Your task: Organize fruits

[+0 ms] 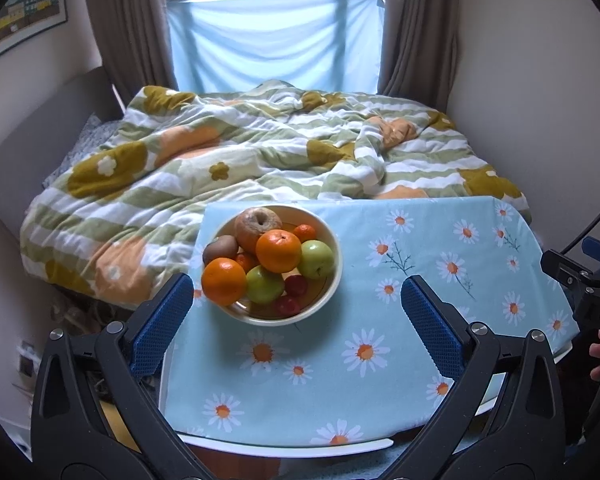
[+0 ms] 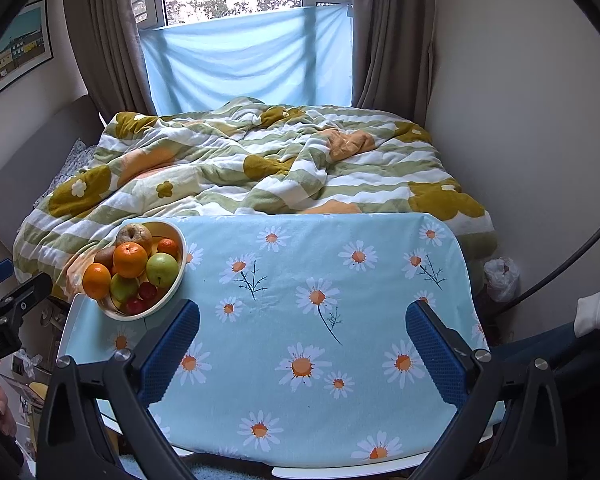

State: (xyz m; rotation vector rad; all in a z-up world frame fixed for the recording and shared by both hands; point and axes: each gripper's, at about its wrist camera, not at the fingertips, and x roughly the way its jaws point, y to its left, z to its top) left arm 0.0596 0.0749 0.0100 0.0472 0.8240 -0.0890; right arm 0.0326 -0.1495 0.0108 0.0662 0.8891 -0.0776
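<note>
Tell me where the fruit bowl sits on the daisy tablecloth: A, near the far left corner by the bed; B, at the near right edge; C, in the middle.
A: the bowl sits at the tablecloth's far left corner, beside the blanket.

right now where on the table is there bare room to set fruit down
Free: the daisy tablecloth right of the bowl, out to its right edge, plus the near strip in front of the bowl. Crowded: only the bowl at the far-left corner, heaped with fruit. Both grippers open, empty.
</note>
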